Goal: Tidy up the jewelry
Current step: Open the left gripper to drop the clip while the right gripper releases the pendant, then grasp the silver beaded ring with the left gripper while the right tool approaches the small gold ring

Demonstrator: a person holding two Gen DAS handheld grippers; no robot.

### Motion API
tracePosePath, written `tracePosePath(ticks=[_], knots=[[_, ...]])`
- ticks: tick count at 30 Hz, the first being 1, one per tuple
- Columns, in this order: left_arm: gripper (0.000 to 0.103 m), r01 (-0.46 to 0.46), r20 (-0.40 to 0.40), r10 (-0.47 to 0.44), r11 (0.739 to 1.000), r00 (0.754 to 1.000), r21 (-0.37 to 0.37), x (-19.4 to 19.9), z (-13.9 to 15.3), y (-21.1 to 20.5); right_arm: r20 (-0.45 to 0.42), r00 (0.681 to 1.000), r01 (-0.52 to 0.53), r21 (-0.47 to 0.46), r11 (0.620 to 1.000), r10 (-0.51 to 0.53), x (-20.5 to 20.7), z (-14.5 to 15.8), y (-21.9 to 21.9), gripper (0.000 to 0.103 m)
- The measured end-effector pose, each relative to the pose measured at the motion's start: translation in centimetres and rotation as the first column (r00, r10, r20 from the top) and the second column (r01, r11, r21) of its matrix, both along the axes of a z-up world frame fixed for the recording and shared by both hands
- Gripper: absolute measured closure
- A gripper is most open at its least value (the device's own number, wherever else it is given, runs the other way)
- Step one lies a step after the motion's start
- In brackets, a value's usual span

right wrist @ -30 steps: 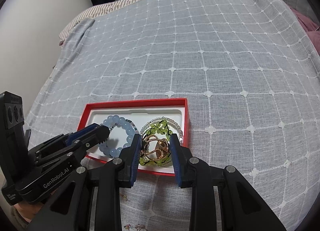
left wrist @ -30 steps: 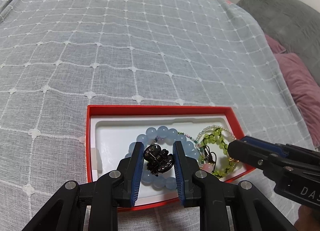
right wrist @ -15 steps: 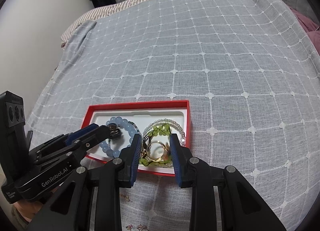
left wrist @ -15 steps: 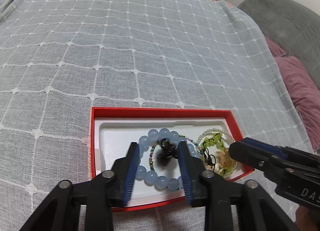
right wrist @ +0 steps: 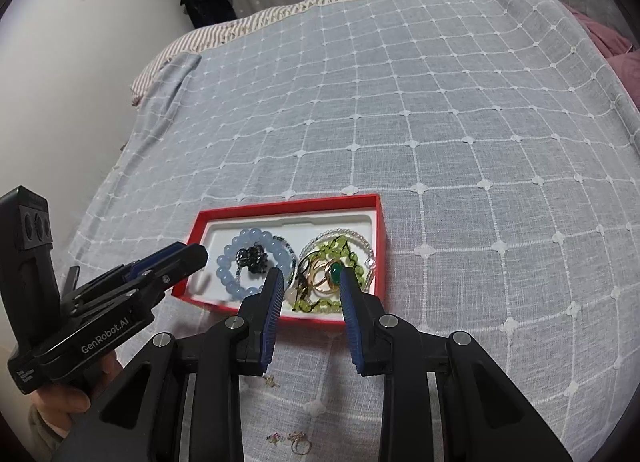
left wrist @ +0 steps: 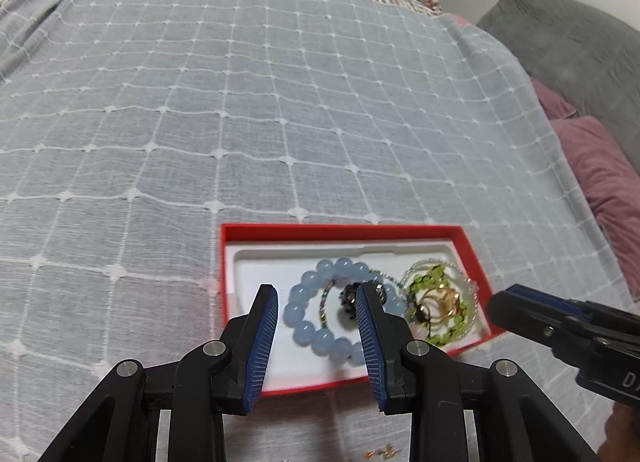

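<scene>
Red-walled box on the bed's grey checked cover holds the jewelry: a blue bead bracelet with a dark beaded piece inside its loop, and beside it a green bead strand around gold rings. Both the left hand-held gripper and the right hand-held gripper hover released and empty at the box's near edge; the next pick probably calls for a slow, centred descent. Only the right wrist view shows small loose pieces on the cover nearer than the box.

Small trinkets on the cloth too small to identify, dark ornament partly hidden behind left gripper
</scene>
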State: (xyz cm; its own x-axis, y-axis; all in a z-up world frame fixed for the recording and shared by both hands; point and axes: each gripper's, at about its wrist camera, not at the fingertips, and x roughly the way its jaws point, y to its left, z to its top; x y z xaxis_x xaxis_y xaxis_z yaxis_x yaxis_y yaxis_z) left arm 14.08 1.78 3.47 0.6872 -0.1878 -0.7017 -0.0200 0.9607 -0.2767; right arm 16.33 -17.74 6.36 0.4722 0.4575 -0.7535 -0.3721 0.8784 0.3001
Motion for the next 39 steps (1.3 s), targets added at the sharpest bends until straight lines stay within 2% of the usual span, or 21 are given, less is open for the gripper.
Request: tracePosePath(ticks=[8, 12, 16, 19, 22, 28, 33, 39], knots=[[0.069, 0.032, -0.035, -0.031, 0.999, 0.999, 0.041, -1.7, -0.1, -0.2, -0.003, 0.999, -0.036, -0.033, 0.999, 0.036, -2.0, -0.6, 0.7, 0.072], [0.069, 0.032, -0.058, -0.030, 0.999, 0.998, 0.019, -2.3, 0.1, 0.4, -0.017, 0.999, -0.039, -0.042, 0.998, 0.038, -2.4, -0.8, 0.7, 0.072], [0.069, 0.020, -0.082, -0.018, 0.999, 0.997, 0.028, -2.4, -0.3, 0.5, -0.029, 0.999, -0.027, -0.065, 0.998, 0.025, -2.6, -1.1, 0.6, 0.072], [0.068, 0.017, -0.104, -0.013, 0.999, 0.994, 0.040, -2.7, -0.9, 0.6, -0.071, 0.997, -0.019, -0.131, 0.991, 0.010, -2.6, -2.2, 0.9, 0.072], [0.068, 0.010, -0.133, -0.006, 0.999, 0.991, 0.031, -3.1, -1.5, 0.9, -0.112, 0.994, -0.031, -0.114, 0.993, 0.018, -2.7, -2.6, 0.7, 0.072], [0.068, 0.026, -0.091, -0.026, 1.000, 0.995, -0.001, -4.9, -0.6, 0.9, -0.107, 0.993, -0.054, -0.092, 0.994, 0.044, -3.7, -1.5, 0.6, 0.072], [0.068, 0.038, -0.126, -0.039, 0.999, 0.991, -0.006, -5.1, -1.4, 0.7, -0.171, 0.985, -0.045, -0.127, 0.991, 0.023, -3.5, -2.6, 0.4, 0.072], [0.068, 0.033, -0.202, -0.027, 0.999, 0.979, 0.027, -4.7, -3.0, 0.4, -0.263, 0.965, -0.064, -0.148, 0.987, 0.023, -3.2, -4.5, 0.3, 0.072]])
